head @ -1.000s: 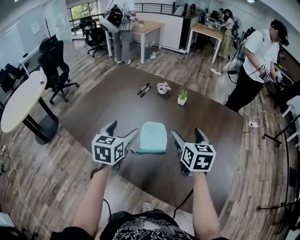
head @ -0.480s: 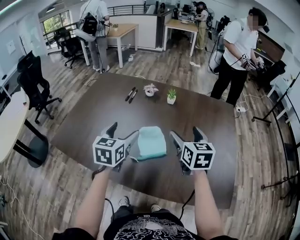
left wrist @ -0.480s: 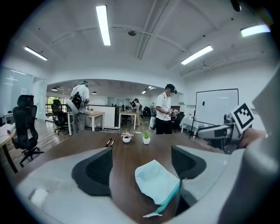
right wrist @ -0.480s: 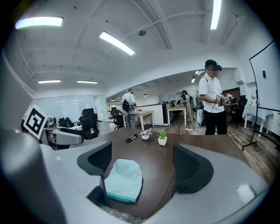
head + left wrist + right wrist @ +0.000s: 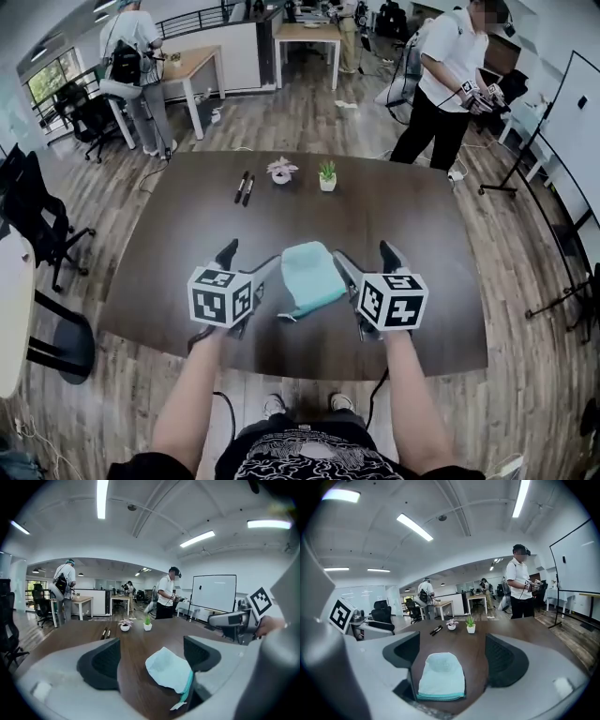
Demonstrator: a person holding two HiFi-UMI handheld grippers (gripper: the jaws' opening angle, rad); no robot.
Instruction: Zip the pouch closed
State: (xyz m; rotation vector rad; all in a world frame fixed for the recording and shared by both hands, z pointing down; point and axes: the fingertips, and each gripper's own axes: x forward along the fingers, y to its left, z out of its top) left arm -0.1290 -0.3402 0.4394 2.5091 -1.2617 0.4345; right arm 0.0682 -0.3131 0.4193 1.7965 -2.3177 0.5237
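Observation:
A pale mint pouch [image 5: 309, 278] with a darker teal zip edge lies flat on the dark wooden table [image 5: 422, 234], its zip end nearest me. My left gripper [image 5: 248, 261] stands open just left of it. In the left gripper view the pouch [image 5: 168, 670] lies against the inner side of the right-hand jaw, with a small pull tab [image 5: 180, 705] sticking out. My right gripper [image 5: 366, 258] is open just right of the pouch. In the right gripper view the pouch [image 5: 440, 677] sits by the left-hand jaw. Neither gripper [image 5: 150, 653] [image 5: 452, 656] holds anything.
Two black markers [image 5: 244, 186] and two small potted plants [image 5: 280, 170] [image 5: 327, 175] stand at the table's far side. One person [image 5: 441, 75] stands beyond the far right corner, another [image 5: 131, 66] by desks at the back left. An office chair [image 5: 28, 206] is on the left.
The head view has swung, so the room looks shifted. The pouch has turned slightly, its near left corner now pointing at me. Both grippers stay open beside it.

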